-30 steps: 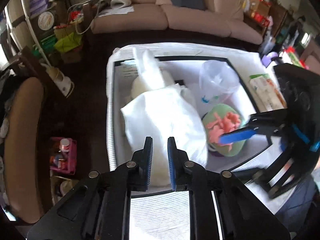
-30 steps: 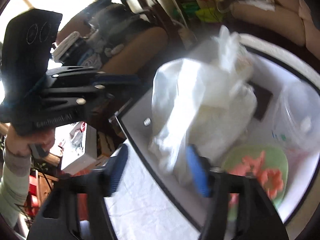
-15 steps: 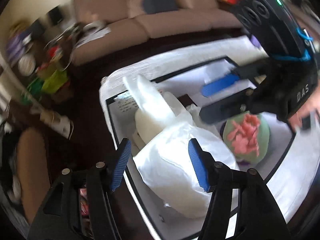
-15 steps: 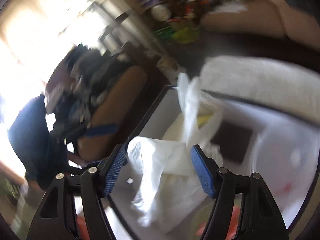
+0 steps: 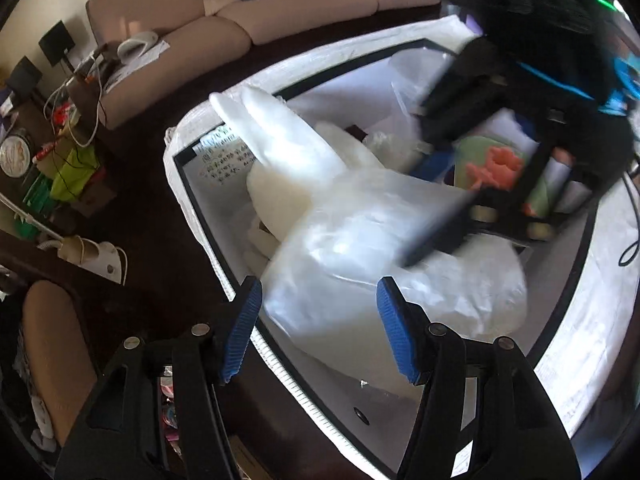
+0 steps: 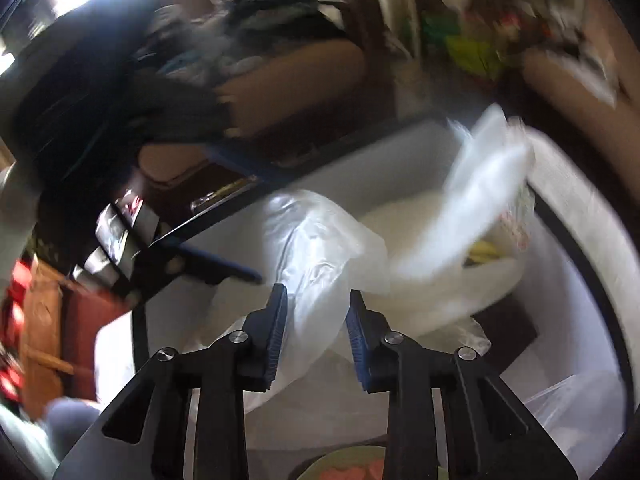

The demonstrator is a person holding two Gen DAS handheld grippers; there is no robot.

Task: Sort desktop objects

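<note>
Living-room clutter all round, beige sofa at 12 o'clock, and the desk is a white board with a black border. The white plastic bag sits dead centre on it, its tied handles sticking up toward 11 o'clock.

Left gripper has its jaws spread wide, hovering at the bag's 6 o'clock edge, nothing pinched. Right gripper has just been closing, and its jaws now squeeze a bunched fold of the bag's film.

My guess on handling: thin, crinkly, slippery film, very light, collapses wherever you push, so a pinch on loose film may slide off. The twisted handles look like the firmest place to grab.

At 3 o'clock of the bag there's a green plate with pink flower shapes, looks smooth and rigid, partly hidden behind the blurred right gripper.
</note>
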